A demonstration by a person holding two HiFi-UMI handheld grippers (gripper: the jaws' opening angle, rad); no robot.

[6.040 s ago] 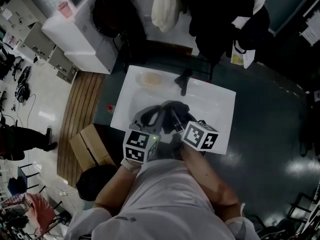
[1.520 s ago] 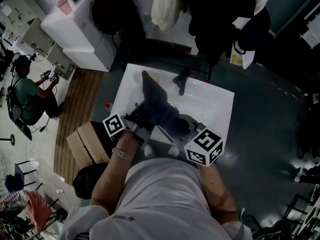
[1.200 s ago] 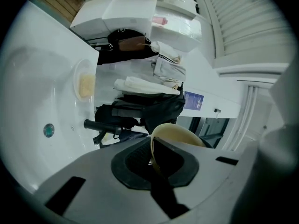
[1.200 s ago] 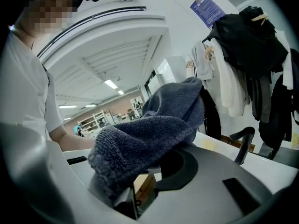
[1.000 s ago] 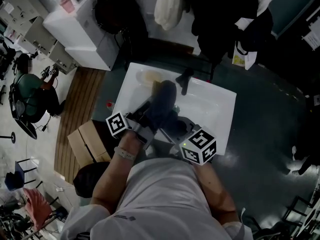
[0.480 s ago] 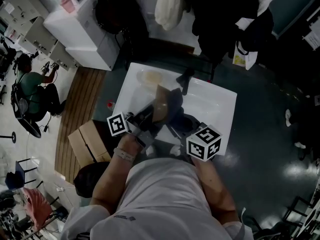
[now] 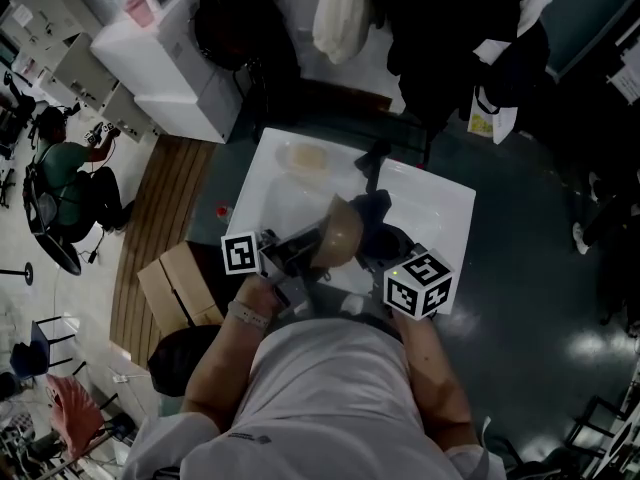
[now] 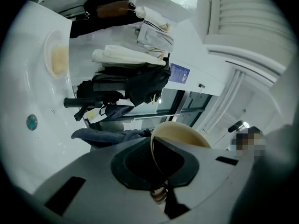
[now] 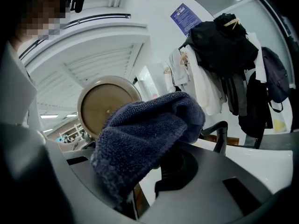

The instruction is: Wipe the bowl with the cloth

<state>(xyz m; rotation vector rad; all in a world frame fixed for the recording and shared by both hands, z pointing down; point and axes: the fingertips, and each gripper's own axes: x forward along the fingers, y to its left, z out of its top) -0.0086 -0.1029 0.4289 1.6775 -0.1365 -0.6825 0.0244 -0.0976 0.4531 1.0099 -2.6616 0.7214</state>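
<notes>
White washbasin (image 7: pixel 440 213) on a dark floor (image 7: pixel 540 268), wood decking (image 7: pixel 160 218) to its left; the left tongs (image 7: pixel 305 250) and right tongs (image 7: pixel 385 248) are held over it. Left gripper view: tongs clenched on the rim of the tan bowl (image 8: pixel 180 136), black faucet (image 8: pixel 81 101) beyond. Right gripper view: tongs grasp the blue cloth (image 9: pixel 145 139) beside the bowl; coats (image 9: pixel 224 45) hang behind.

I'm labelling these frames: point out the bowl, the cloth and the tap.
bowl (image 7: pixel 342 234): head view, its tan side.
cloth (image 9: pixel 145 136): right gripper view, its folded middle.
tap (image 7: pixel 373 165): head view, its spout.

No readable text — wall poster (image 9: pixel 185 17) too small
</notes>
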